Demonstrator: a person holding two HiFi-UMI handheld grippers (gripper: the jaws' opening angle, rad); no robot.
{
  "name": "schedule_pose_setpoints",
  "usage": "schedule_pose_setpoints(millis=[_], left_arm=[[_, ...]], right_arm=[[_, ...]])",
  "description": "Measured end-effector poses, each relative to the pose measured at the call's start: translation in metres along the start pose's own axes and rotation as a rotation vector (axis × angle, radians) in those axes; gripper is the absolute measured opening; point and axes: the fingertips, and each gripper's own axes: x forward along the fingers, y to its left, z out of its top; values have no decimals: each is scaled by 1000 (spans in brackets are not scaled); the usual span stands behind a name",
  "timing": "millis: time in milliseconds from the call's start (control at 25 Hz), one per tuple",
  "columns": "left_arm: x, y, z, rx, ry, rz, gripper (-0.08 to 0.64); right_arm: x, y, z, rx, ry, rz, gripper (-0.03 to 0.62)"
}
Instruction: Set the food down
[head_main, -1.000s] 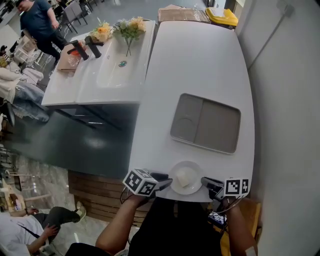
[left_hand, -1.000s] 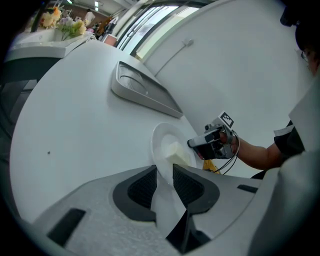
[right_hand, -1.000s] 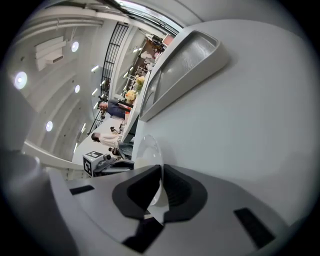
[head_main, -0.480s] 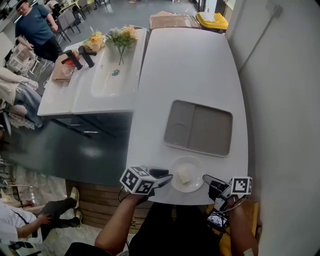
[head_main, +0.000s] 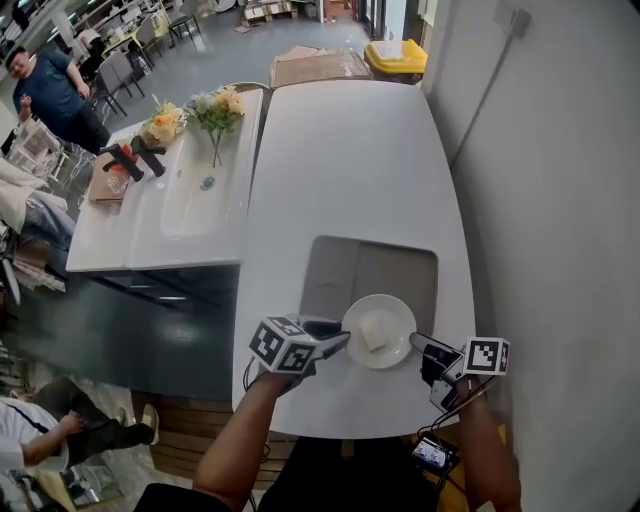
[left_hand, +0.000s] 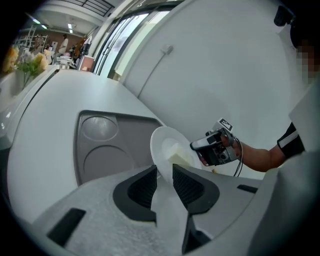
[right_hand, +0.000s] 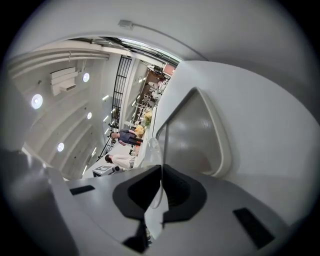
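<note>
White tabletop ran along a pale wall, and over its near end I held one plate between both grippers. My left gripper was clamped on the plate's left rim. In the left gripper view, the dark pads pinched the white edge from both sides, with a narrow gap kept by the rim itself. My right gripper was shut on the opposite rim. In the right gripper view the jaws stood nearly together, with the plate seen edge-on as a thin pale line running up from between them.

On the plate lay the food — a small pale block, close to the middle. The plate overlapped the near edge of a grey tray with a narrow left section and a wide right one. I could not tell whether it touched the tray.

Further out, on the left, stood a white basin counter with flowers at its far end. A yellow bin sat beyond the table, and a person stood past the counter.
</note>
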Motion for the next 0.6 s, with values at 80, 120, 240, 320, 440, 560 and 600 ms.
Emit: schedule_pose_setpoints(millis=[80, 120, 240, 320, 440, 560, 600], left_arm=[[12, 10, 12, 8, 10, 13, 97], [17, 15, 17, 8, 12, 18, 97], [28, 28, 30, -4, 8, 29, 97], [35, 35, 35, -13, 8, 35, 97], [44, 45, 38, -24, 21, 41, 97], [51, 54, 37, -26, 43, 53, 97], [52, 56, 38, -23, 49, 55, 97]], right_arm=[[3, -6, 18, -6, -9, -6, 12], [5, -10, 25, -6, -12, -8, 12], [11, -19, 44, -4, -13, -15, 12], [16, -25, 53, -3, -6, -25, 12], [23, -35, 61, 1, 11, -39, 12], [27, -37, 68, -9, 27, -51, 12], [28, -38, 70, -25, 35, -65, 12]])
